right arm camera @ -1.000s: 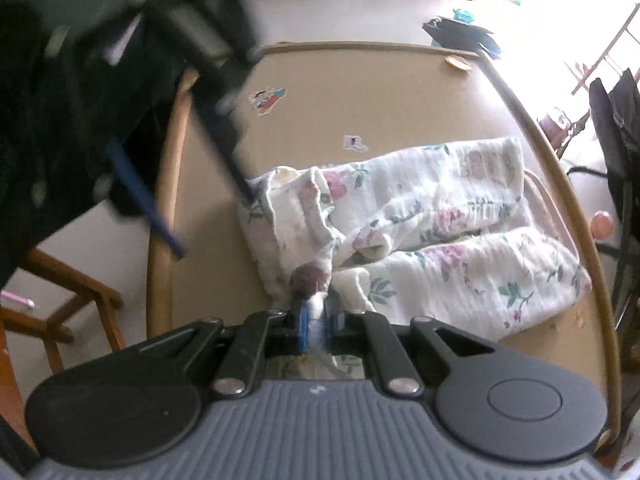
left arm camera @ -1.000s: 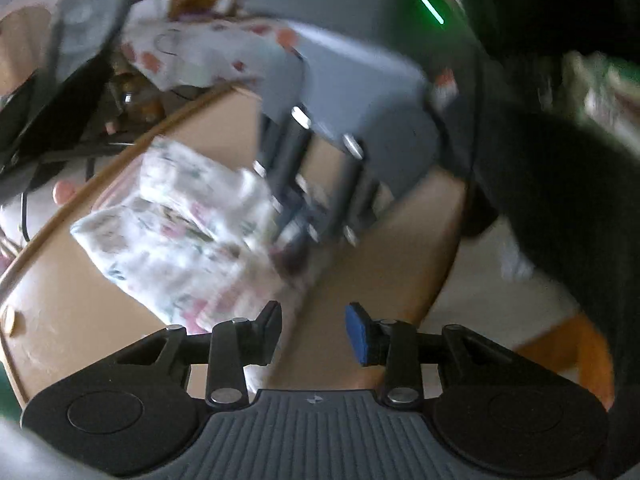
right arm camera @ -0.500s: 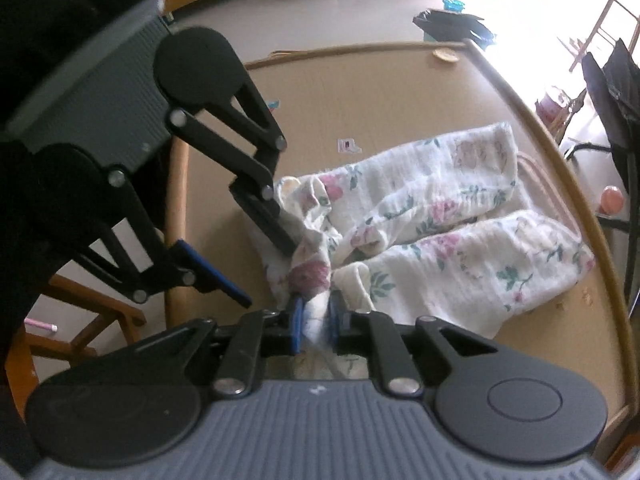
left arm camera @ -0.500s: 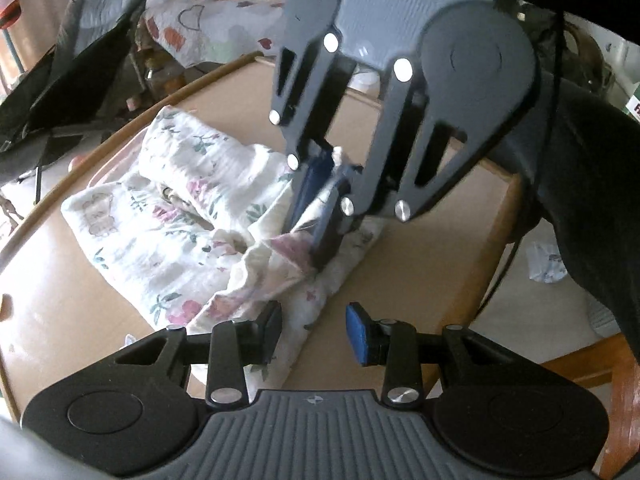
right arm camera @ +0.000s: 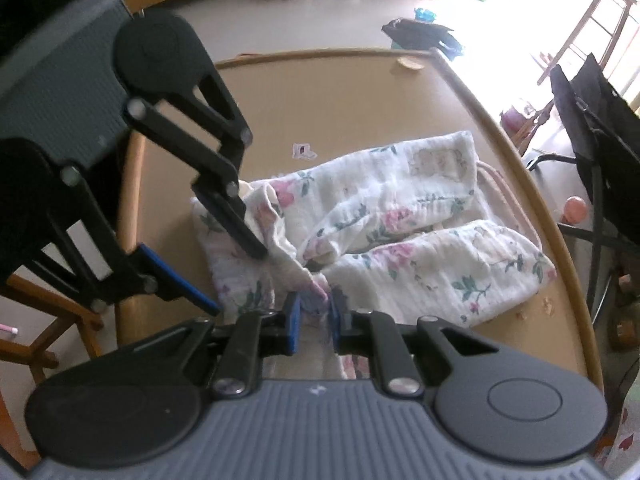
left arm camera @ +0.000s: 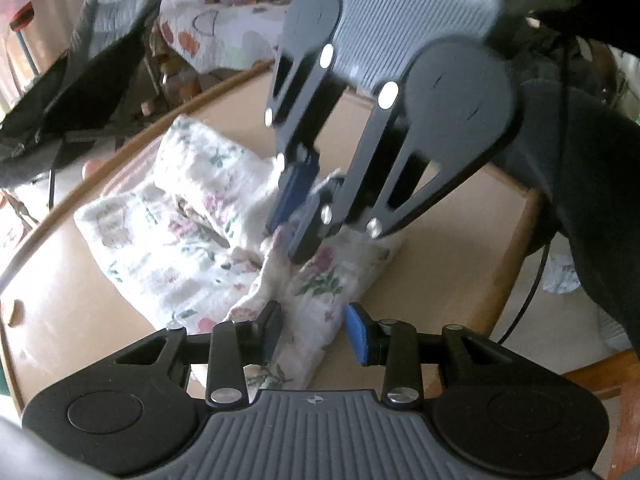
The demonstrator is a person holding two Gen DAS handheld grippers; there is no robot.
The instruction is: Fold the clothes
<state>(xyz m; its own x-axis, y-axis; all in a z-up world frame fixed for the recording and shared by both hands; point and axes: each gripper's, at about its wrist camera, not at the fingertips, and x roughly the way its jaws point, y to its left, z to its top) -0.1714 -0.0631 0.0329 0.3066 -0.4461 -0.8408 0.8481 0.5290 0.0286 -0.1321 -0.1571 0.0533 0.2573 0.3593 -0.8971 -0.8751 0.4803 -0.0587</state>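
A white floral garment [left arm camera: 168,224] lies crumpled on the tan table [left arm camera: 440,264]; it also shows in the right wrist view [right arm camera: 420,216]. My left gripper [left arm camera: 314,334] is open, its fingers straddling the garment's near edge. My right gripper [right arm camera: 314,316] is shut on a fold of the garment near its waist end. In the left wrist view the right gripper [left arm camera: 300,216] pinches cloth in front of me. In the right wrist view the left gripper [right arm camera: 236,276] stands open over the garment's left end.
The table [right arm camera: 360,92] has a raised wooden rim. A black chair [left arm camera: 80,64] stands beyond it in the left view, and a black chair [right arm camera: 592,128] at the right. A wooden chair [right arm camera: 48,336] is at the left. Clutter lies on the floor behind.
The left gripper has moved down and forward until its open fingers straddle the garment's edge. The right gripper keeps its hold on the cloth and has shifted slightly.
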